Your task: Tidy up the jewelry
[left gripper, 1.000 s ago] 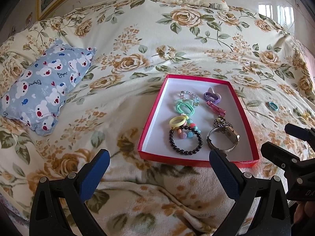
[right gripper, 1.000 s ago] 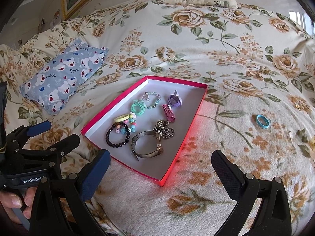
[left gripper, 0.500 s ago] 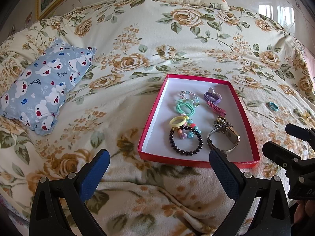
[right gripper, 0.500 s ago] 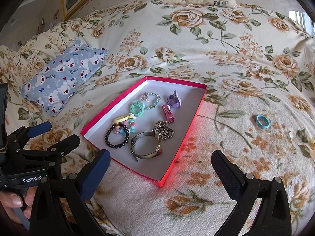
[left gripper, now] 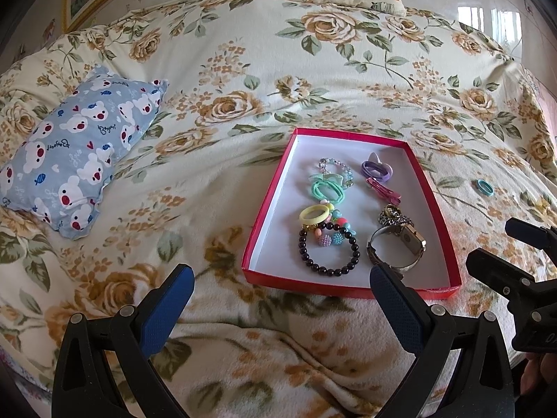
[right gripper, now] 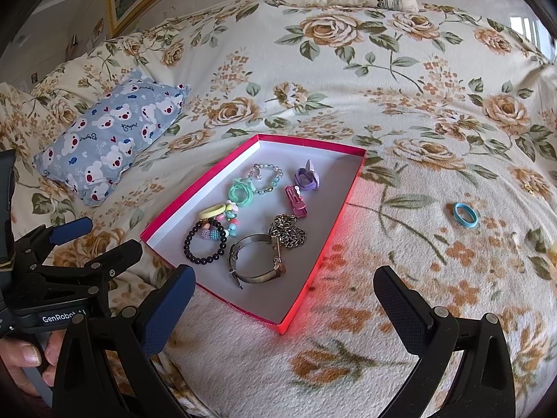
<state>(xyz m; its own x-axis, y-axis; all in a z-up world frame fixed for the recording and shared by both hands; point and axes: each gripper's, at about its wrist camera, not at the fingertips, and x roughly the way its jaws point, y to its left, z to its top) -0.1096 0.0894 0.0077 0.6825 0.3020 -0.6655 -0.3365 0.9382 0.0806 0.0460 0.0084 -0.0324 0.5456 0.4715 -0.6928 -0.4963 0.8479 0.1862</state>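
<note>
Bedspread (right gripper: 348,69) — floral, soft and plush, under everything; it will give beneath a pressing finger.

Blue pillow (left gripper: 69,153) — bear print, well ahead and left of the left gripper (left gripper: 278,299).

Box (right gripper: 306,280) — shallow, red rim, white floor. Ahead of the left gripper, its near edge just past the fingertips; ahead and left of the right gripper (right gripper: 282,296). Light card, likely to slide on the plush if nudged.

Watch (right gripper: 256,257) — metal band, in the box's near end, closest to the right gripper's left finger. The heaviest piece by the look of it; stiffish, slippery.

Bead bracelet (left gripper: 329,249) — dark beads, beside the watch.

Chain (right gripper: 289,231), hair ties, clips — farther in, clustered and touching.

Blue ring (right gripper: 465,214) — the one piece outside the box, flat on the bedspread, ahead and slightly right of the right gripper's right finger (right gripper: 400,306). Judged light, small and smooth, apt to sink into the pile or skid; best pinched across its narrow width, one finger either side of the band, from above.

Grippers — both spread wide, holding nothing.
</note>
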